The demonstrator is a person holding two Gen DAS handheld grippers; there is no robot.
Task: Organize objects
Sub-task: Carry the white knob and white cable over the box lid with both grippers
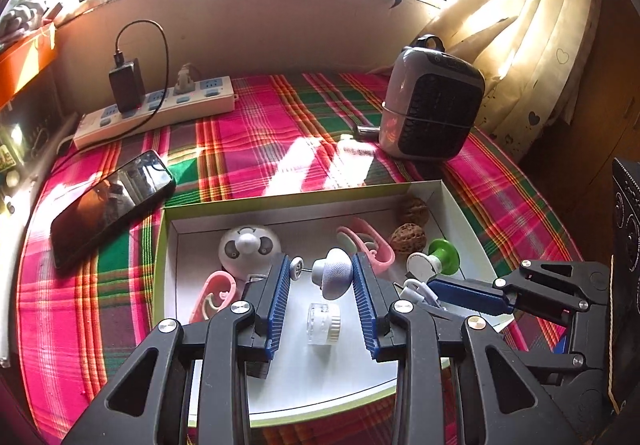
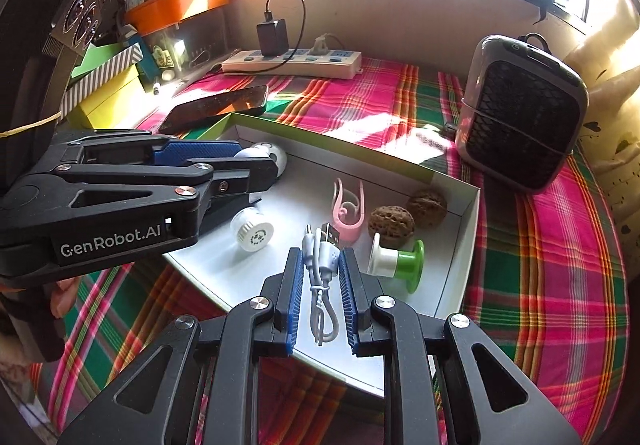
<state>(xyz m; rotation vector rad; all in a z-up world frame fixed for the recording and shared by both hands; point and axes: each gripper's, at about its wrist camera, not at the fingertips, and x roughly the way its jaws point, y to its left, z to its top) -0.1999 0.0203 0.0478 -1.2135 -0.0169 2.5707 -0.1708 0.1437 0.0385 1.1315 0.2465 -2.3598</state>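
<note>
Left claw [image 1: 320,275] pinching grey knob [image 1: 333,272]; right claw [image 2: 320,265] pinching white cable [image 2: 322,265] (over tray [image 2: 466,229]).

A shallow white box [image 1: 456,205] with a green rim lay open on the plaid cloth. Along its far right side sat two brown walnuts [image 2: 391,223], a pink clip [image 2: 349,210] standing on edge to their left and a green-and-white spool [image 2: 396,259] on its side nearer. A clear capped jar [image 1: 323,323] lay mid-floor. A pale mushroom-shaped knob [image 1: 333,272] and a coiled white USB cable [image 2: 323,265] were each held above the box.
</note>
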